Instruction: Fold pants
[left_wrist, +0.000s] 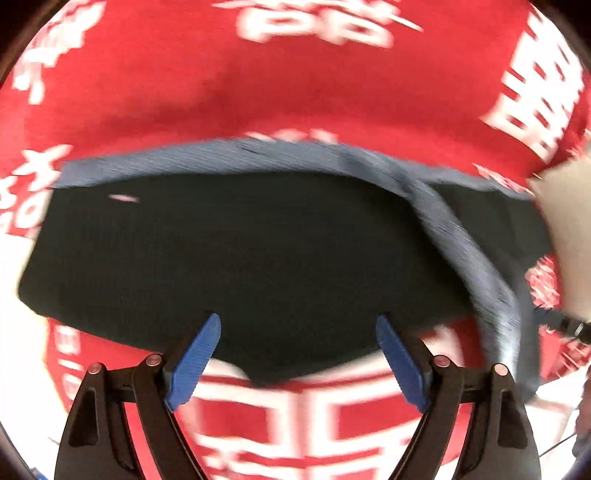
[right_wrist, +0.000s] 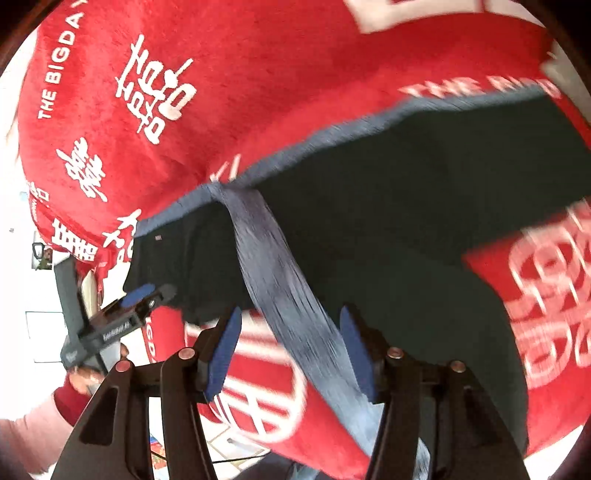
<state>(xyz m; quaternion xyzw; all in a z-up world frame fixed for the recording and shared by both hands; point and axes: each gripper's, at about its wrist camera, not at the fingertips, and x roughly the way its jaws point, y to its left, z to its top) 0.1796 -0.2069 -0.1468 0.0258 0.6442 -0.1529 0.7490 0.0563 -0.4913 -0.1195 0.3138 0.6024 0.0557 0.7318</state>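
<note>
Where the lettering holds sharp, in my right wrist view, the red cloth (right_wrist: 229, 122) reads "THE BIGDA" in white capitals toward 10 o'clock, the rest cut off at the edge; the same words recur smeared near 1 o'clock. White Chinese-style characters and a round white emblem at 3 o'clock are also printed on it. Pile looks plush, towel-like. In my left wrist view the same red cloth (left_wrist: 295, 85) carries white characters, all motion-blurred and unreadable.

Pants (left_wrist: 240, 251): dark, near-black, finely ribbed knit, lying flat on the red cloth across the middle of the left view. Grey-blue waistband (left_wrist: 207, 157) runs along the far edge, about 11 to 1 o'clock, its weave streaked by blur. A small pale tag sits near 10 o'clock, unreadable. In the right view the pants (right_wrist: 388, 229) spread from centre to 2 o'clock, and a grey-blue band (right_wrist: 273, 280) of the same fabric runs from centre down to 6 o'clock, passing between my right fingers.

Left gripper (left_wrist: 299, 354): blue ribbed pads, spread wide, released, hovering at the near hem of the pants. Right gripper (right_wrist: 291, 350): also spread apart, pads either side of the band, not pinching it. My left gripper (right_wrist: 147, 295) shows in the right view at 9 o'clock, at the edge of the pants.
</note>
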